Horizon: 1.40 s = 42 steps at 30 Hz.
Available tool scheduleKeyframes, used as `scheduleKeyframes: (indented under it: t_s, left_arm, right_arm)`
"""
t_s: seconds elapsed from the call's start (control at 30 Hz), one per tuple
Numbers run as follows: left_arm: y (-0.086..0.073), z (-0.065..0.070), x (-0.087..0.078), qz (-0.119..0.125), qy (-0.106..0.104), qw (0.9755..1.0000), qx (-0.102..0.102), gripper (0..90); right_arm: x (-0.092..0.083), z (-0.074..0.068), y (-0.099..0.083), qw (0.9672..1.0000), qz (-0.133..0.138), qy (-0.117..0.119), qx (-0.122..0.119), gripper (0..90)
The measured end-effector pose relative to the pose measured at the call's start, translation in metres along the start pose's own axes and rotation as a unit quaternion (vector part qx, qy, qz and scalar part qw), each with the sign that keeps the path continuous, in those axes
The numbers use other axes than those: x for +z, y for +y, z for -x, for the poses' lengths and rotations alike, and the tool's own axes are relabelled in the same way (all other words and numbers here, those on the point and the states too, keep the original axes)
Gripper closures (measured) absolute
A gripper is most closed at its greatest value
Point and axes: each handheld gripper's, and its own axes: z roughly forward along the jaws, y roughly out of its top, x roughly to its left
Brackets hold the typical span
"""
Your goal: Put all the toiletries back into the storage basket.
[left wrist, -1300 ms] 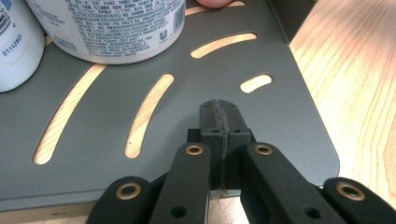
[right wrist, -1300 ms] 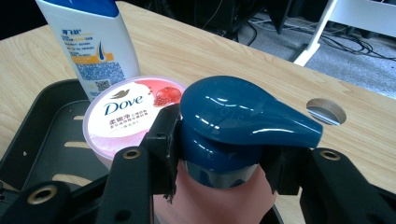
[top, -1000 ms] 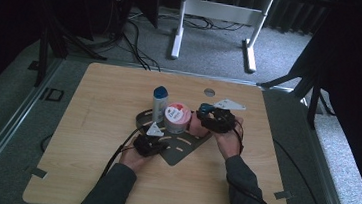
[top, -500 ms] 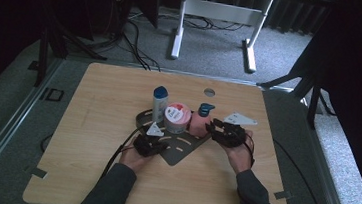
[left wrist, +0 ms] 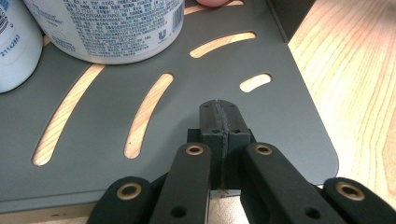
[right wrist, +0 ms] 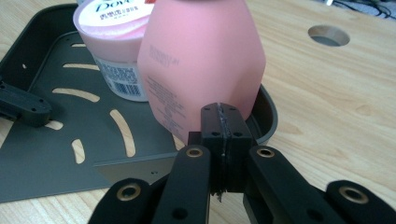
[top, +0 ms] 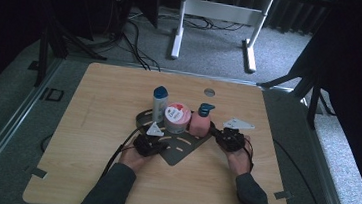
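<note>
A dark grey slotted tray (top: 180,151) lies mid-table. On it stand a white bottle with a blue cap (top: 159,103), a pink-lidded jar (top: 177,118) and a pink pump bottle (top: 200,122). My left gripper (top: 153,144) rests shut over the tray's near part; in the left gripper view its jaws (left wrist: 219,114) meet above the tray floor (left wrist: 289,93) with nothing between them, near the jar (left wrist: 107,28). My right gripper (top: 226,137) is just right of the tray. Its jaws (right wrist: 223,122) have just been closing and are shut and empty, close before the pink bottle (right wrist: 205,60).
The wooden table (top: 90,138) has a round hole (top: 209,92) behind the bottles. Bare wood spreads left, right and in front of the tray. Beyond the far edge stand white desk legs (top: 178,26) and cables on grey carpet.
The right gripper left the pink bottle standing on the tray, drew back to the right and nearer, and its jaws shut. The left gripper stayed put.
</note>
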Motion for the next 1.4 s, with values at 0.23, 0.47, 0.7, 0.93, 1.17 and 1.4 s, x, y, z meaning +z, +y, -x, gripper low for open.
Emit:
scheduleKeyframes:
  t_s: [0.23, 0.47, 0.7, 0.93, 1.17, 1.4]
  left_arm:
    - [0.001, -0.001, 0.0, -0.005, -0.002, 1.0, 0.005, 90.0]
    - [0.001, -0.001, 0.0, -0.006, -0.003, 1.0, 0.006, 90.0]
    - [0.001, -0.001, -0.001, -0.004, -0.002, 1.0, 0.006, 90.0]
    - [0.001, 0.0, -0.001, -0.004, 0.0, 1.0, 0.005, 90.0]
    - [0.004, 0.008, -0.003, -0.02, 0.002, 0.9995, 0.025, 75.4]
    - [0.005, 0.014, -0.011, -0.016, 0.005, 0.9994, 0.029, 71.2]
  right_arm:
    - [0.002, 0.001, 0.0, 1.0, 0.002, 0.0, 0.003, 90.0]
    - [0.004, 0.001, 0.001, 1.0, 0.003, 0.002, 0.005, 90.0]
    - [0.004, 0.001, 0.001, 1.0, 0.004, 0.0, 0.007, 88.5]
    - [-0.001, -0.001, 0.0, 0.9999, -0.012, -0.001, 0.004, 88.2]
    - [-0.009, -0.003, -0.005, 0.9989, -0.04, -0.015, -0.019, 87.0]
    - [-0.016, -0.004, -0.012, 0.9976, -0.064, -0.016, -0.022, 87.0]
